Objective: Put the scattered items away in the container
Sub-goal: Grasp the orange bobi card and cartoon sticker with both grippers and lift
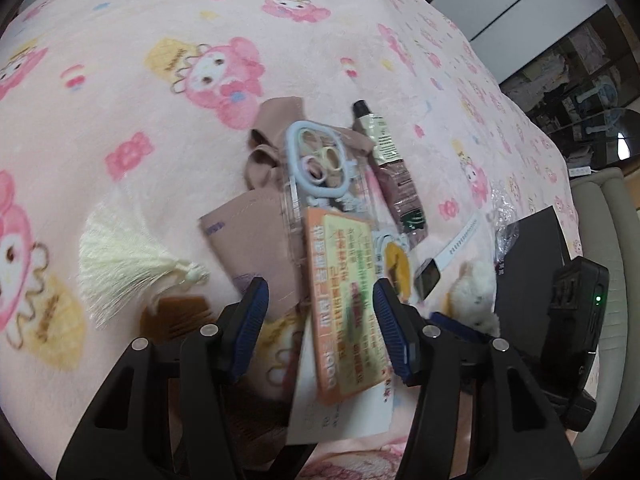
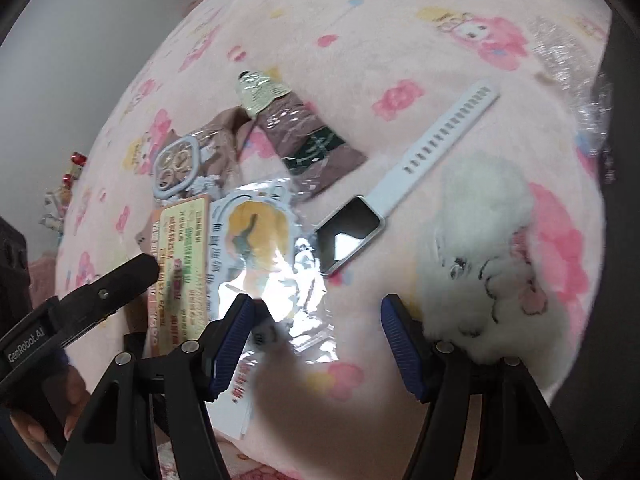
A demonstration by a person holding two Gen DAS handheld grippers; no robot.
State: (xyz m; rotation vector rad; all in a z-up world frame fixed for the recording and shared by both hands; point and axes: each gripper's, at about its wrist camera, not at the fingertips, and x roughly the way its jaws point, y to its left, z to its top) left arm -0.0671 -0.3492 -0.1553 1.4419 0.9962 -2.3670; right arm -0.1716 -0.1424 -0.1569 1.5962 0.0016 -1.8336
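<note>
Scattered items lie heaped near the middle of the pink blanket (image 1: 120, 92): an orange card (image 1: 344, 300), a phone case (image 1: 316, 160), a tube (image 1: 390, 160), a watch (image 2: 384, 192), a plush toy (image 2: 488, 248), brown masks (image 1: 256, 240) and a tasselled comb (image 1: 132, 268). My left gripper (image 1: 320, 308) hangs over the orange card, jaws spread to either side of it and parted from its edges, gripping nothing. My right gripper (image 2: 316, 328) is likewise released, over bare blanket and crinkled plastic between the card pile and the plush toy. I judge the step in hand to be the approach for a first pick; next, the left jaws must sink and close across the card's width. A dark box (image 1: 532, 272) at the blanket's right edge may be the container, though I cannot confirm this. Open blanket lies toward the far edge; the two grippers work close together.
</note>
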